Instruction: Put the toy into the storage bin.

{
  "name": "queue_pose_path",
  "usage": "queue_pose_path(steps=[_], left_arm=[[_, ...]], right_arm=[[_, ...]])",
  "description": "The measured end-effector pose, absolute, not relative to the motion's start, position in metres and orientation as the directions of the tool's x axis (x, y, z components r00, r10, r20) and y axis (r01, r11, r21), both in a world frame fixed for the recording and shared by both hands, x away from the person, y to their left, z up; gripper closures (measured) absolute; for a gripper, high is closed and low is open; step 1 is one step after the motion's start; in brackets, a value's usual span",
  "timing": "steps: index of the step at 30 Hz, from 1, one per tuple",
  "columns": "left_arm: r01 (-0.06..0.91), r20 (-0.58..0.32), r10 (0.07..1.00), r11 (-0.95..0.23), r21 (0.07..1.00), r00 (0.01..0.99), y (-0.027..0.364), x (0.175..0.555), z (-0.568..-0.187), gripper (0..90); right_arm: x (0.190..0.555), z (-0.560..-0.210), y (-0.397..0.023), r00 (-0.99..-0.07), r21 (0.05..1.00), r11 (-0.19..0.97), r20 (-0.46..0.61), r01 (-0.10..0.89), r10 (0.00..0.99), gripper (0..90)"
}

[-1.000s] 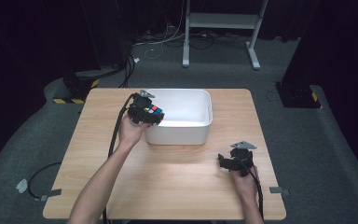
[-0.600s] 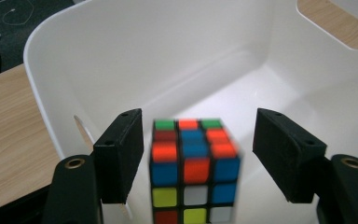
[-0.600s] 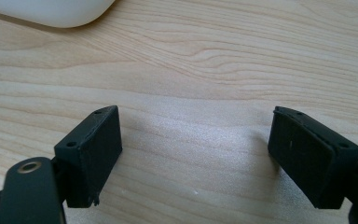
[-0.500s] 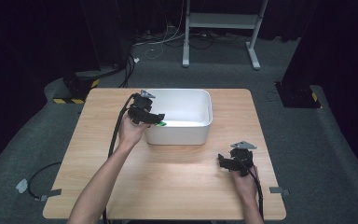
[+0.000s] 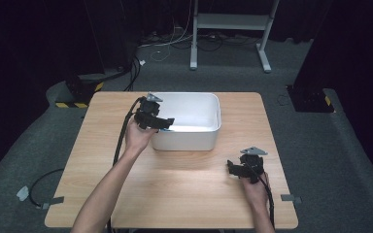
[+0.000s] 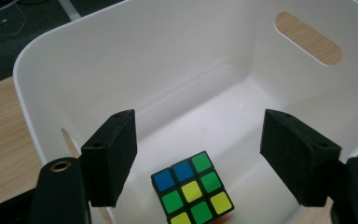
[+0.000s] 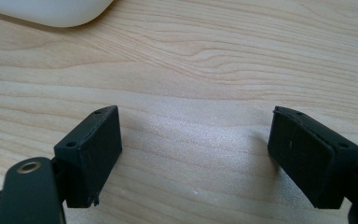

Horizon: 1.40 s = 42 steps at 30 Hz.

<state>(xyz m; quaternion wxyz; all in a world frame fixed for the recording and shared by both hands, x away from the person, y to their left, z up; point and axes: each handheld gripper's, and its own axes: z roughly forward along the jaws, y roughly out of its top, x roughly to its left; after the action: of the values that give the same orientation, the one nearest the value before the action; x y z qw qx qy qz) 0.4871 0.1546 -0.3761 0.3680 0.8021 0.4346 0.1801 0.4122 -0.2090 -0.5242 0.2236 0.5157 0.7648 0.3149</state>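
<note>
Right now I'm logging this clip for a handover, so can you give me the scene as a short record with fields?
work in hand: dropping a puzzle cube into a white bin
cube: lies on the bin floor, free of the jaws
left gripper: over the bin's near left corner; jaws have just been opening, nothing between the pads
right gripper: open, empty, low over the wooden table
bin: at the table's far middle, with a slot handle in its end wall
</note>
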Motion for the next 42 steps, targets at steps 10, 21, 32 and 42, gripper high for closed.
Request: queue_pose_path(steps=[10, 21, 32, 42], left_arm=[[0.546, -0.031, 0.827, -0.342, 0.764, 0.561, 0.158, 0.482, -0.37, 25.6], [0.534, -0.023, 0.832, -0.334, 0.777, 0.554, 0.167, 0.475, -0.363, 23.8], [0.533, -0.036, 0.846, -0.301, 0.791, 0.531, 0.181, 0.466, -0.36, 23.7], [0.536, -0.067, 0.862, -0.25, 0.807, 0.503, 0.199, 0.457, -0.358, 23.0]], right_arm=[[0.412, -0.524, -0.209, -0.368, 0.712, 0.27, -0.017, 0.648, 0.93, 17.4], [0.412, -0.524, -0.209, -0.368, 0.712, 0.27, -0.017, 0.648, 0.93, 17.4], [0.412, -0.524, -0.209, -0.368, 0.712, 0.27, -0.017, 0.648, 0.93, 17.4], [0.413, -0.524, -0.208, -0.361, 0.713, 0.263, -0.016, 0.65, 0.933, 17.4]])
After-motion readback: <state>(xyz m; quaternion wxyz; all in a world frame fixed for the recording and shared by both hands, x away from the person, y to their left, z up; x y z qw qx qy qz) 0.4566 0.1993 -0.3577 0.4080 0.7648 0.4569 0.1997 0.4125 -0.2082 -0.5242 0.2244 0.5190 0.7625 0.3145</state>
